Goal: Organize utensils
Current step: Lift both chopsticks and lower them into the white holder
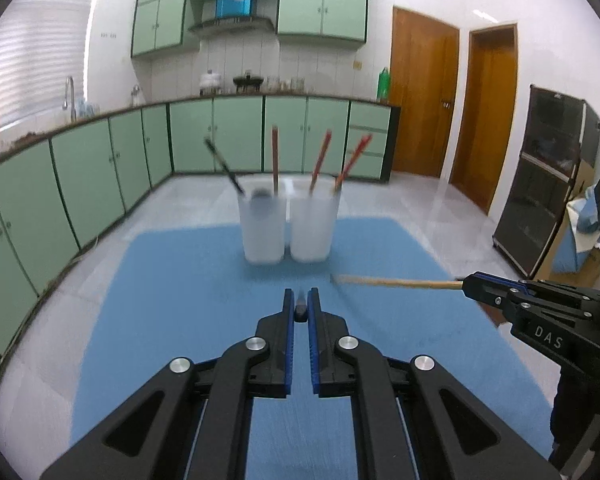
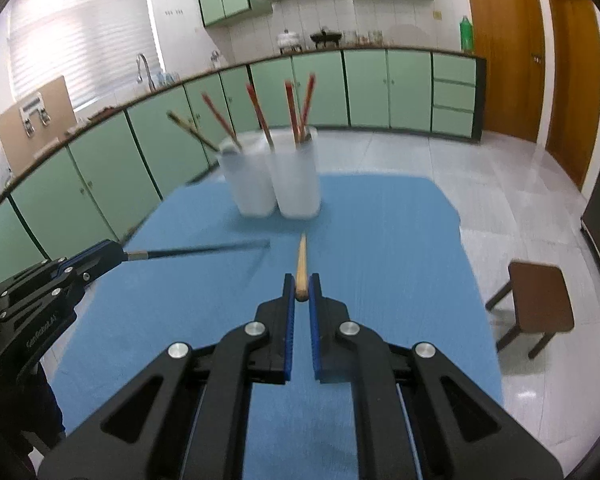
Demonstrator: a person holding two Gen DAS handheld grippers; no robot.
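Wood in your right gripper (image 2: 302, 294), black in your left gripper (image 1: 301, 308): each pinches one chopstick by its thick end, tip forward, ready to drop in. Both cups (image 1: 286, 224) stand ahead on the blue mat (image 1: 172, 300), touching, already holding sticks.

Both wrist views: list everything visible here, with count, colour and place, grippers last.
Cups: two, translucent white, side by side at the mat's far end.
Chopsticks in cups: several, mostly red-brown, one dark; blur hides the exact count.
Dark chopstick: one, black, held above the mat.
Wooden chopstick: one, tan, held above the mat.
Mat: one, blue, on the table.
Stool: one, brown, on the floor.
Left gripper: shut on the dark chopstick.
Right gripper: shut on the wooden chopstick.
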